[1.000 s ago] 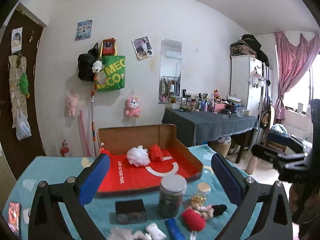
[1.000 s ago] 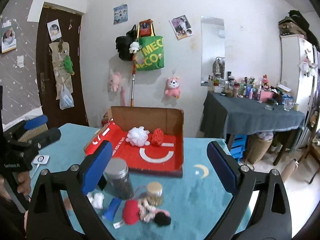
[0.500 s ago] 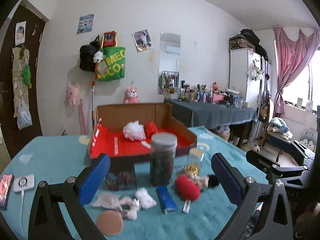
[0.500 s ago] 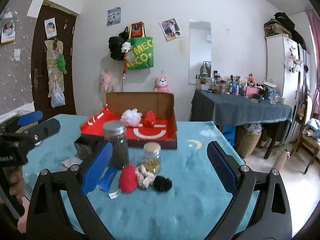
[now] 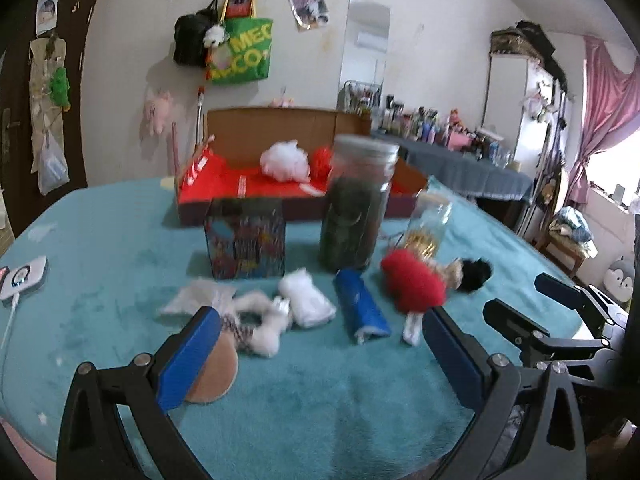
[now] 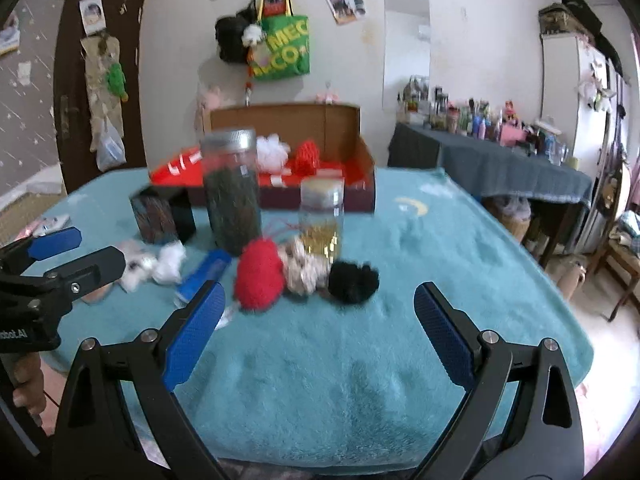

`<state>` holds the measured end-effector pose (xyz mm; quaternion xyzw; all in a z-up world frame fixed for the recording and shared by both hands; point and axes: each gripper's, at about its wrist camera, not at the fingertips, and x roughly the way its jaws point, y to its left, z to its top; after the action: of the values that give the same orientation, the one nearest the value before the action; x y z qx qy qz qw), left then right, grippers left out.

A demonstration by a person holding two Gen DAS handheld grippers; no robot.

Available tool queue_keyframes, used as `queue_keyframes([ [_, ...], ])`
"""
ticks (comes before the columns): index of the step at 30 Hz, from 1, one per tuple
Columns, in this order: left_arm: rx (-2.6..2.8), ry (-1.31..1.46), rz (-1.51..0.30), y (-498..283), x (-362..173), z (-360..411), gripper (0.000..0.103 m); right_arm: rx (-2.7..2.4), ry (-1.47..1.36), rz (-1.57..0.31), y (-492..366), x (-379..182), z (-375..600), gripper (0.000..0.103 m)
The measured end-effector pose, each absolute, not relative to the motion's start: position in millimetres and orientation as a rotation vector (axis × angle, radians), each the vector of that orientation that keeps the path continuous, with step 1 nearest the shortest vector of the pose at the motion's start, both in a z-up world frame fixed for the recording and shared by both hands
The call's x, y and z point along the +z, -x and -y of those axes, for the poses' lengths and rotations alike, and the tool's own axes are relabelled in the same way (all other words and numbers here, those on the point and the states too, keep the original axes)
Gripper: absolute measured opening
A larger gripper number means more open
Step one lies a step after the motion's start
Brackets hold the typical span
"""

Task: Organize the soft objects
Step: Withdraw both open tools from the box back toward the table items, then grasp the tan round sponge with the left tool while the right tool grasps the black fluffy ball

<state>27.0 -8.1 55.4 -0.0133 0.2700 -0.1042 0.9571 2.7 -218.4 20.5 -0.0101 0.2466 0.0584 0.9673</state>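
Left wrist view: the left tool (image 5: 316, 344) hangs low over the near edge of the teal counter (image 5: 120, 248), jaws spread wide and holding nothing. This reads as the approach step, before any pick. Just ahead of it lies a row of soft things: a white fluffy piece (image 5: 306, 298) touching a pale furry loop (image 5: 260, 330), a flat tan pad (image 5: 214, 372) partly behind the left finger, and a red pompom (image 5: 414, 282) to the right, beside a beige scrunchie (image 5: 452, 270) and a black pompom (image 5: 474, 272). Behind stands the red-lined cardboard box (image 5: 280, 192), which already holds a white mesh puff (image 5: 286, 160) and a red puff (image 5: 322, 160). The next move probably calls for lowering onto one soft piece and closing gently, steering clear of the dark jar (image 5: 356, 208) and the blue tube (image 5: 362, 306).

Right wrist view: the right tool (image 6: 316, 332) is likewise wide open and empty, aimed at the red pompom (image 6: 258, 276), which looks plush, compressible and slightly blurred. The black pompom (image 6: 352, 276) sits just right of it, near the small glass jar (image 6: 322, 216). The box (image 6: 328, 136) is well beyond.
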Motion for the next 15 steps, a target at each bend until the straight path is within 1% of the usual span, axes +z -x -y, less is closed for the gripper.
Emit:
queue_keyframes([
  [4, -0.187, 0.008, -0.586, -32, 42, 8, 0.103, 0.116, -0.003, -0.565, -15, 0, 219, 0.097],
  [15, -0.168, 0.010, -0.637, -43, 31, -8, 0.103, 0.108, -0.016, -0.601, -27, -10, 224, 0.097],
])
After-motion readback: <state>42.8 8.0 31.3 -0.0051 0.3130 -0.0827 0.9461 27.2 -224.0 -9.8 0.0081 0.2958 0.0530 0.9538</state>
